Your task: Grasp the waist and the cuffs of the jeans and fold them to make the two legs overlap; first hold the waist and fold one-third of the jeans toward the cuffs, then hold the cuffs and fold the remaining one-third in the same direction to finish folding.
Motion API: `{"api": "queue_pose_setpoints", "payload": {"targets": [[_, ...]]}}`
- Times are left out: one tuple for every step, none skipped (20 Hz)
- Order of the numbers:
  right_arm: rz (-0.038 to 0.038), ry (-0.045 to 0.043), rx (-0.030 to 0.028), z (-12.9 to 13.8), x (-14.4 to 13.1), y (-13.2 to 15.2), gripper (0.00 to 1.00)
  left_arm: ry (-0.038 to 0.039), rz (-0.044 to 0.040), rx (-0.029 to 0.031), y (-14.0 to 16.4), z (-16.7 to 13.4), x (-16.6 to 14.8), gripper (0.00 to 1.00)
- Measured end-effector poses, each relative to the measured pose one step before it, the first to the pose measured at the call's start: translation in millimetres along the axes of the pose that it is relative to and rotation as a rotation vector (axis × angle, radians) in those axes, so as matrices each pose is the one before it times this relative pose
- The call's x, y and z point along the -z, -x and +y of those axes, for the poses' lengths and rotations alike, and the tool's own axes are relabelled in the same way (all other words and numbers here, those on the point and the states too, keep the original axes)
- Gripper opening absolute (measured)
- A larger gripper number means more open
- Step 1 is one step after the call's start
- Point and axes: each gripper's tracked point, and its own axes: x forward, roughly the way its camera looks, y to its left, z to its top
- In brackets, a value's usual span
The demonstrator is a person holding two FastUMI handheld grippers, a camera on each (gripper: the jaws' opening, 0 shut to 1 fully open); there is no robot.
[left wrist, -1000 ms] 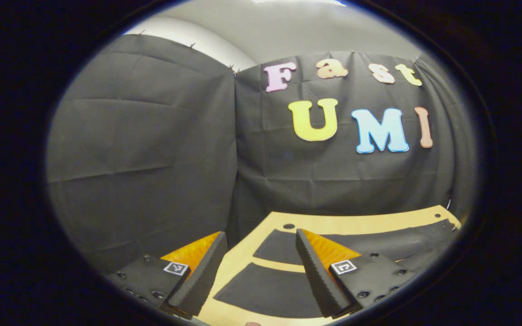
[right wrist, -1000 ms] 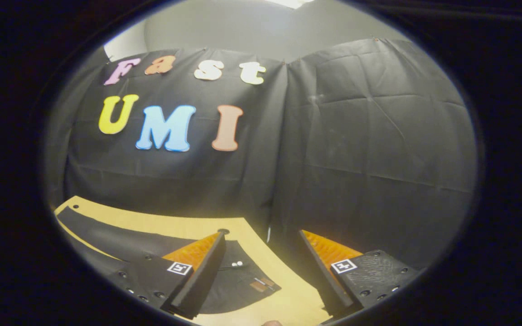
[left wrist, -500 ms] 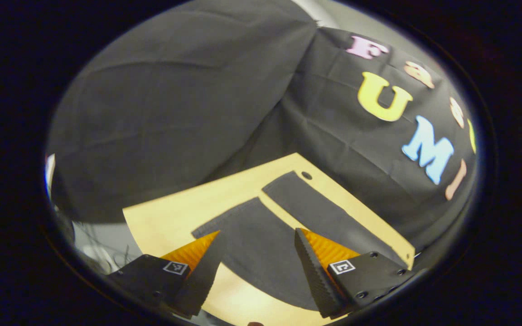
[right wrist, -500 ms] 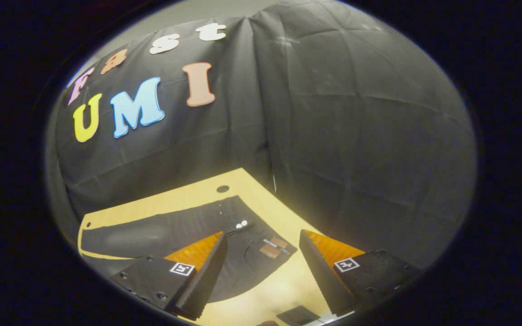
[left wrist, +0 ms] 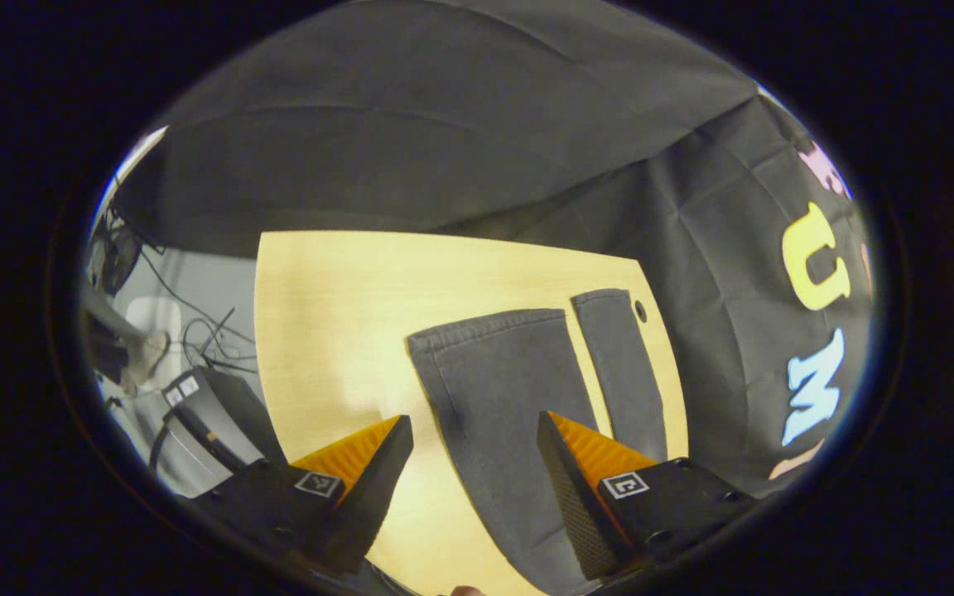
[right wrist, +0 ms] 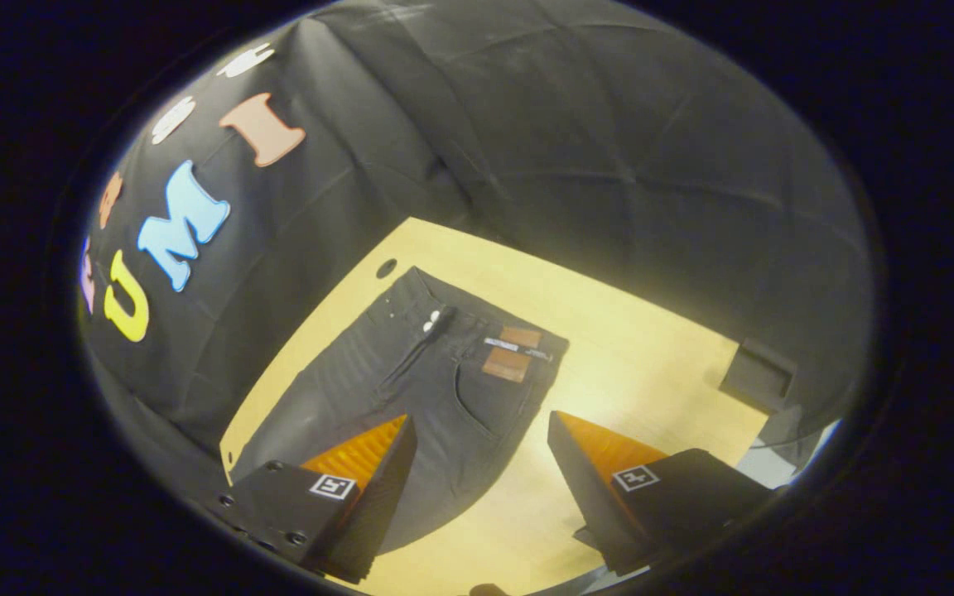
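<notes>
Two claws, both with fingers spread wide and gripping nothing, hang above the bench. In the left gripper view my left claw looks down on the near leg of the jeans, its cuff at twelve o'clock, the far leg's cuff toward one. In the right gripper view my right claw faces the waist at twelve, the jeans lying flat and unfolded. I judge the leg-overlap fold comes first: I should pinch the near cuff and the near waist corner together, lift evenly and carry both across at one pace, so the seam lands straight.
</notes>
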Motion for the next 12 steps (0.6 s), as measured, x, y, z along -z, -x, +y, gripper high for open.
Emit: {"api": "queue_pose_setpoints", "payload": {"targets": [[0.0165, -0.02361, -0.00117, -2.54, 3.0, -4.6, 0.96, 0.0325, 0.01702, 0.00625, -7.51, 1.5, 2.89, 0.98], [0.01652, -0.02354, 0.00952, -4.29, 4.61, -4.01, 0.96, 0.03447, 0.01228, 0.00059, -7.07, 3.56, 2.22, 0.98], [0.01199, -0.01912, 0.00382, -1.4, 3.77, -5.16, 0.96, 0.03052, 0.01148, 0.00573, -5.03, 3.78, 1.96, 0.98], [0.009, -0.01278, 0.00218, -0.64, 2.2, -3.06, 0.96, 0.02821, 0.0105, 0.00632, -5.16, 2.24, 1.8, 0.98], [0.0057, -0.00919, 0.00248, -1.4, 0.04, -2.3, 0.95, 0.02661, 0.00591, 0.00258, -8.73, 0.59, 1.44, 0.98], [0.00378, -0.00582, -0.0004, -0.81, 0.86, -1.09, 0.96, 0.02248, 0.00025, 0.01015, -9.05, -2.29, -0.24, 0.99], [0.00377, -0.01029, -0.0002, -0.87, -0.02, -0.89, 0.96, 0.0229, -0.00231, 0.01249, -10.43, -1.77, -1.03, 0.99], [0.00415, -0.01426, -0.00191, -1.08, -0.04, -0.34, 0.96, 0.01685, -0.00552, 0.02499, -4.56, -4.52, -1.03, 0.99], [-0.00013, -0.01788, -0.00228, -0.77, -0.19, -0.7, 0.95, 0.00506, -0.00763, 0.01381, -3.12, -4.68, -1.31, 0.98], [-0.00305, -0.0155, -0.00186, -1.18, -1.47, -1.54, 0.95, 0.00121, -0.00634, 0.01368, -0.71, -2.37, -3.17, 0.98], [-0.00225, -0.01498, 0.00685, -2.77, -1.65, -1.51, 0.95, 0.00284, -0.00141, 0.00964, -0.41, 0.23, -0.63, 0.98], [0.00204, -0.01456, 0.0052, -2.43, 0.58, -2.23, 0.95, 0.0051, -0.00006, 0.01318, -1.28, -2.01, -0.6, 0.98]]}}
